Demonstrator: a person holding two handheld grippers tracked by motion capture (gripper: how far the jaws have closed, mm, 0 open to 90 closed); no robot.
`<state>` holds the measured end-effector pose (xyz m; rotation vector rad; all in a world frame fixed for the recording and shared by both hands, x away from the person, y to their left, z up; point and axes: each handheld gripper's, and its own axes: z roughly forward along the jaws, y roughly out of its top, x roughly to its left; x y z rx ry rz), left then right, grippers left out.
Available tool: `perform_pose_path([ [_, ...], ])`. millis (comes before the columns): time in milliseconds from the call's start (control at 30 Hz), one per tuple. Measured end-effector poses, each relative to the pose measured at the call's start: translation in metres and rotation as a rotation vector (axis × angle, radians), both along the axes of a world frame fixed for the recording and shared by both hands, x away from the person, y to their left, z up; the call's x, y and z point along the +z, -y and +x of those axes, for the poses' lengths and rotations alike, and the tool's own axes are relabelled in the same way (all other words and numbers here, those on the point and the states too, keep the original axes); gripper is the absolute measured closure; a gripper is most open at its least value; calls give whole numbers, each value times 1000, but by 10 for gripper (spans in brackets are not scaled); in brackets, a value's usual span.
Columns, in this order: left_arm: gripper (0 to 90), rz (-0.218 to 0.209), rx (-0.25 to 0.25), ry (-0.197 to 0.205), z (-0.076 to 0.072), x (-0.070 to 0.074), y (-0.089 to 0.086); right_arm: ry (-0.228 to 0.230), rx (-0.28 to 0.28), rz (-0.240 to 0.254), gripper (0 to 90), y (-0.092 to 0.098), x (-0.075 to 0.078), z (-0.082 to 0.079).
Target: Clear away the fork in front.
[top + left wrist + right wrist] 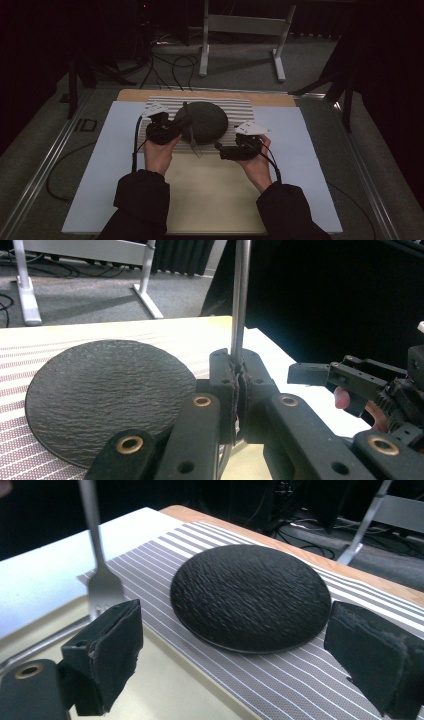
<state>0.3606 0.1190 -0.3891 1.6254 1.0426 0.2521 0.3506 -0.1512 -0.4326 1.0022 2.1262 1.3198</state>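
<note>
A round black textured plate lies on a grey striped placemat. My left gripper is shut on the handle of a metal fork. The fork hangs tines down by the plate's near edge. In the right gripper view the fork stands at the left, close to my left pad. My right gripper is open with nothing between its pads and faces the plate. It also appears at the right of the left gripper view.
A beige mat covers the front of the white table top. A wooden edge runs behind the placemat. Beyond the table stand a metal frame and floor cables.
</note>
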Motion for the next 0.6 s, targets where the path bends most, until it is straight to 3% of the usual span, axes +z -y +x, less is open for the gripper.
perform_pose_path([
  [600,875,21,-3,-6,-2,4,-5,28,-50,-9,91,34,-4,-8],
])
